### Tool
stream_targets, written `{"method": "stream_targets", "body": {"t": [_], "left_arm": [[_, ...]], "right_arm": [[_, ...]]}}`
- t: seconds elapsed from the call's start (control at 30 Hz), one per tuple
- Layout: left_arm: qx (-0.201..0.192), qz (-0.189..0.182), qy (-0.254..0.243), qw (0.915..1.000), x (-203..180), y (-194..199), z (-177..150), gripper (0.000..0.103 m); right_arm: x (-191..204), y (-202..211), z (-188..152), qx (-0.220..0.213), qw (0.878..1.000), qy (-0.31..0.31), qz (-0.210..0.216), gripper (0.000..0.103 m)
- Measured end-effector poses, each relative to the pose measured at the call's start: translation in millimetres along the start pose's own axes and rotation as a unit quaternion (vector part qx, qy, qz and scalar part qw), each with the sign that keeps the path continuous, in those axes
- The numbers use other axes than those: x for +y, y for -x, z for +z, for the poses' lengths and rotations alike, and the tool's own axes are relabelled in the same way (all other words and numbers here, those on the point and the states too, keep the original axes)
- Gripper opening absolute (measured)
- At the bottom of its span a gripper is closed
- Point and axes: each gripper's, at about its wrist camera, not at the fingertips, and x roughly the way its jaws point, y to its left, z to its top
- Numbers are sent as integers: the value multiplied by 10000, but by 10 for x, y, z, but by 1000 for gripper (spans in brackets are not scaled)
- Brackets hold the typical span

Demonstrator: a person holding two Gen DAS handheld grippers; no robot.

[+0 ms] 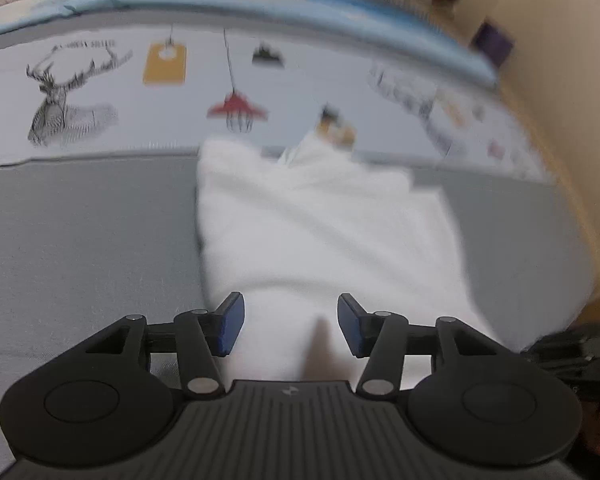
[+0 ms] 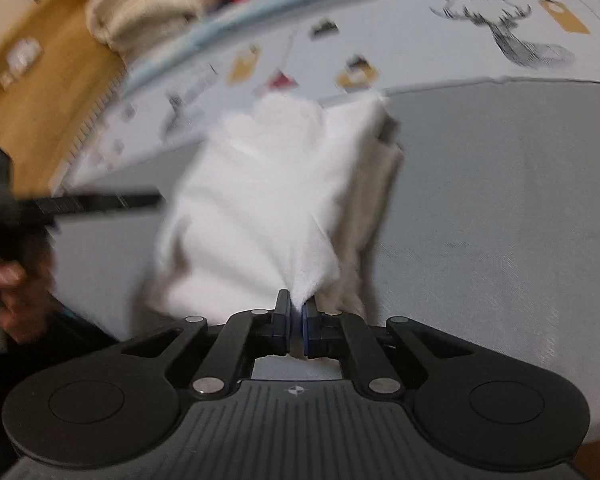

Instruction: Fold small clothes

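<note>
A small white garment [image 1: 320,232] lies on the grey sheet [image 1: 80,240] of a bed. In the left wrist view my left gripper [image 1: 290,326] is open, its blue-padded fingers either side of the garment's near edge, which passes between and under them. In the right wrist view my right gripper [image 2: 297,316] is shut on the near edge of the white garment [image 2: 260,200] and pulls the cloth up into a peak. The left gripper's body [image 2: 4,200] shows blurred at the left of that view. The frames are motion-blurred.
A printed cover with a deer drawing [image 1: 60,92] and hanging lamps lies beyond the garment. Folded beige and red cloths [image 2: 160,4] are piled at the bed's far edge. A wooden floor [image 2: 40,60] lies past the bed's side. A beige wall [image 1: 560,60] is at the right.
</note>
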Motion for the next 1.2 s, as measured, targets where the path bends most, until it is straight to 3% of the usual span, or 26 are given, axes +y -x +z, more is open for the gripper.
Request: {"method": "stream_targets", "body": {"t": [0.1, 0.17, 0.3, 0.37, 0.43, 0.47, 0.57, 0.67, 0.73, 0.8, 0.87, 0.9, 0.93, 0.97, 1.07, 1.13, 1.2], "left_arm": [[670, 395, -84, 9969, 12, -290, -90, 59], [608, 387, -82, 9974, -1, -273, -78, 59], [263, -67, -90, 9996, -54, -89, -46, 59], [646, 122, -363, 9972, -103, -218, -115, 60], [987, 401, -643, 9922, -139, -364, -218, 65], [1024, 405, -716, 9913, -158, -373, -242, 65], [1056, 370, -828, 9903, -166, -338, -262, 65], [1074, 242, -870, 9901, -138, -285, -268, 65], [1000, 190, -915, 9906, -130, -234, -231, 65], [914, 130, -808, 9924, -71, -203, -217, 65], [908, 60, -657, 9937, -11, -218, -205, 65], [947, 58, -647, 9934, -5, -231, -219, 65], [1009, 84, -690, 9925, -16, -255, -238, 65], [1077, 118, -767, 9911, -22, -279, -263, 66], [1161, 144, -928, 9888, -66, -306, -293, 68], [1126, 93, -879, 9897, -71, -292, -256, 68], [975, 20, -698, 9928, -56, -236, -200, 68]], "right_arm": [[29, -200, -79, 484, 9972, 330, -473, 4], [47, -260, -70, 617, 9961, 375, -505, 5], [-69, -59, 119, -103, 9995, -140, -260, 13], [-136, 57, 196, -589, 9973, -441, -84, 25], [-177, 35, 300, -922, 9935, -630, -212, 43], [-187, -12, 347, -985, 9923, -690, -285, 46], [-270, -97, 496, -1019, 9881, -1128, -215, 47], [-294, -89, 541, -1110, 9819, -1526, 152, 46], [-249, -112, 617, -1296, 9810, -1441, -62, 48], [-283, -279, 747, -1135, 9826, -1425, -359, 49], [-341, -444, 849, -949, 9827, -1489, -567, 48], [-363, -500, 901, -944, 9816, -1554, -588, 41], [-368, -517, 937, -1016, 9801, -1625, -522, 11], [-379, -510, 964, -1165, 9776, -1700, -434, 4], [-377, -420, 976, -1590, 9701, -1768, -483, 2], [-430, -538, 955, -1190, 9721, -1812, -898, 3], [-464, -588, 923, -1022, 9720, -1849, -1028, 4]]}}
